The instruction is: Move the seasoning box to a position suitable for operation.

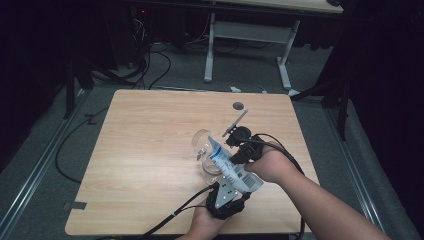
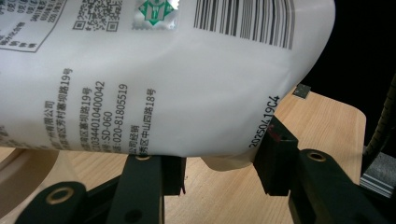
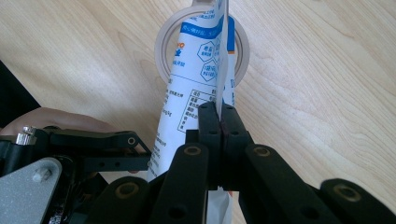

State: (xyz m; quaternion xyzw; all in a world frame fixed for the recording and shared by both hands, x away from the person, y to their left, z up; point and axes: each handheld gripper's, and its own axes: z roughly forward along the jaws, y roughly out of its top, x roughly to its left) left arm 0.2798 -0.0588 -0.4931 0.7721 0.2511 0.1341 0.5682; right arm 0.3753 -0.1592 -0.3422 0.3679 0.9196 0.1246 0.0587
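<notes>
Dim high view with dark surroundings; both gripper views bright, nearest parts slightly blurred.

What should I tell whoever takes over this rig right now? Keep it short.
Right tongs: shut on the pouch's edge seam.
Left tongs: jaws either side of the white pouch at its barcode end; firm contact can't be confirmed.
Pouch: held tilted between both tongs, top end pointing into the clear glass standing on the wooden table.
Done: pouch lifted and aimed at the glass.
Left: whether it is opened or anything has poured can't be told; probably pour, then set the pouch down.
</notes>
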